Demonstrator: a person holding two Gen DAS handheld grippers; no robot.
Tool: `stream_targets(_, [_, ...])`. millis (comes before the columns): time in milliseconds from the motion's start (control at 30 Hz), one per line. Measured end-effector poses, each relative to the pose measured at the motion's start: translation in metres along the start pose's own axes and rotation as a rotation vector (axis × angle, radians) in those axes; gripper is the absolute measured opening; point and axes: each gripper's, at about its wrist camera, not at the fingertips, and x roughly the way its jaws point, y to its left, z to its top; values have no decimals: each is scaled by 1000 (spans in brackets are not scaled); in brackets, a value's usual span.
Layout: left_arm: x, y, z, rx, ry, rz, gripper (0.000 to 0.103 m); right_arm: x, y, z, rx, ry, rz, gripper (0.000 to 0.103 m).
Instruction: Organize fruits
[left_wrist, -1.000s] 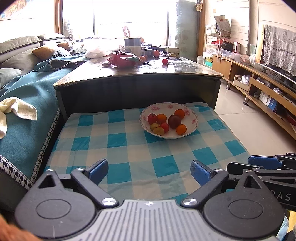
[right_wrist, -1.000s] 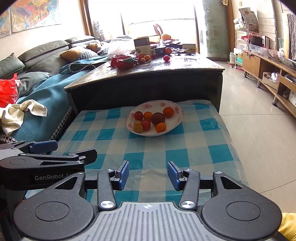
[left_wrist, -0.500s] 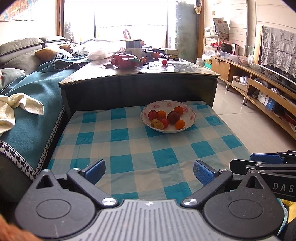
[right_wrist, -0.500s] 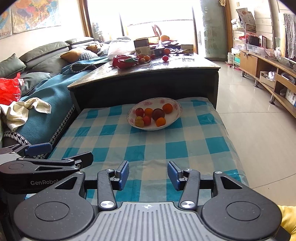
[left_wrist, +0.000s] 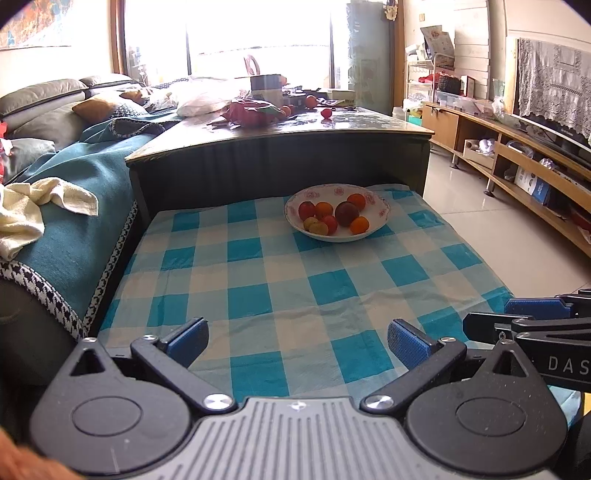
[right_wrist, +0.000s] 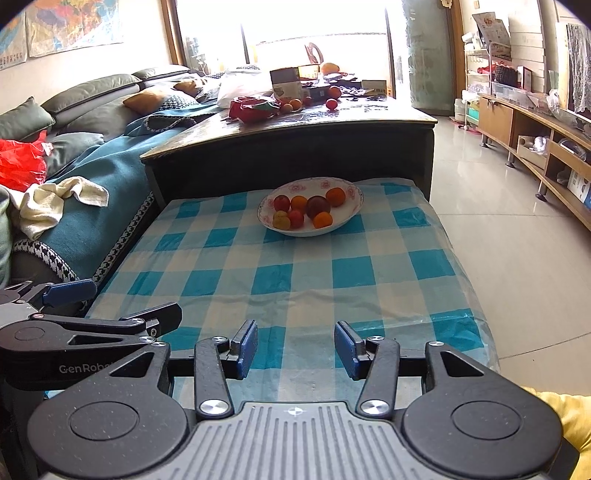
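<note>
Checked cloth (left_wrist: 295, 291) covers low table, bearing fruit bowl (left_wrist: 380, 218).

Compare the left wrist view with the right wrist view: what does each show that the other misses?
Only the left wrist view shows the lace cloth hanging on the right. Only the right wrist view shows the red bag on the sofa and the wall map. Both show the fruit bowl on the checked cloth, the towel, and both open, empty tongs.

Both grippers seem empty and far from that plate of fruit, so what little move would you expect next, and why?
Probably one gripper reaches forward toward the plate. The left gripper and right gripper both hold nothing and hang over the near edge of the checked cloth, while the fruits lie at its far end.
</note>
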Motion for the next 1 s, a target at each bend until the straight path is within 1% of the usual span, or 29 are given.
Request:
stream_targets(433, [-5, 0, -12, 3, 28, 11, 103, -6, 4, -12, -11, 14, 3, 42])
stream_targets(667, [-4, -1, -18, 6, 49, 31, 103, -6, 7, -17, -12, 25, 14, 42])
stream_targets(1000, [-5, -1, -19, 6, 57, 38, 103, -7, 9, -20, -19, 26, 19, 42])
